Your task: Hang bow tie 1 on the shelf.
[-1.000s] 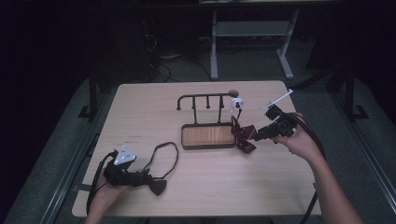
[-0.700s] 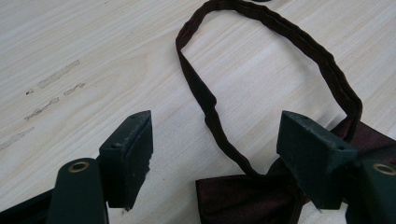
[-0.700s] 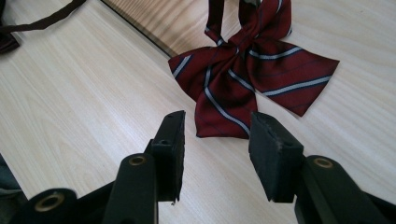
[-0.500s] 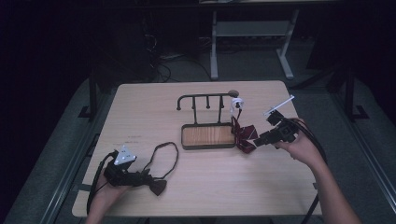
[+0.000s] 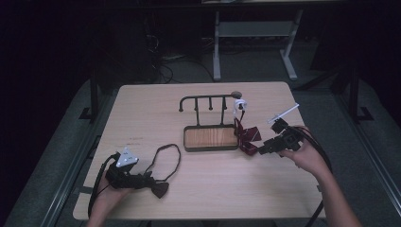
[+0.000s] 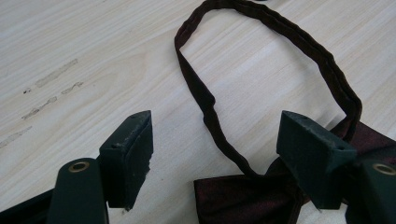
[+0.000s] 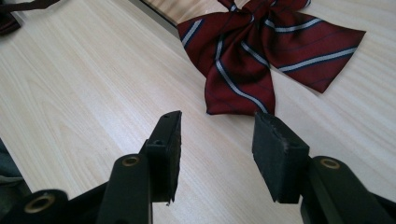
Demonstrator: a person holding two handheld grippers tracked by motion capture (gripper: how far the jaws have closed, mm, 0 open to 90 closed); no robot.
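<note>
On the wooden table [image 5: 142, 109] stands a black rack [image 5: 208, 101] with pegs above a wood-floored tray base [image 5: 210, 138], just right of the frame's centre in the high view. The striped red bow tie [image 5: 247, 138] lies at the right edge of that base, its strap running up to a white clip [image 5: 240, 105] hung at the rack's right end, so this tie looks already hung on the rack. In the right gripper view the same striped tie [image 7: 261, 51] spreads across the upper right of the frame, apart from the pads [image 7: 280, 149]. The right gripper [image 5: 263, 150], at centre right in the high view, sits just beside the tie; its jaws have just been opening, they stand moderately wide, and nothing is between them. The plain dark bow tie [image 5: 160, 189] lies in the lower left of the high view, its strap loop [image 5: 168, 158] curling up from it on the bare tabletop. The left gripper [image 5: 150, 182] rests low beside it, jaws wide open and straddling the strap in the left gripper view, where the dark tie [image 6: 247, 198] fills the bottom centre without either pad visibly pinching it. Judging from this, one tie is placed and released; the dark one is yet to be gripped, lifted and hooked on a free peg.
</note>
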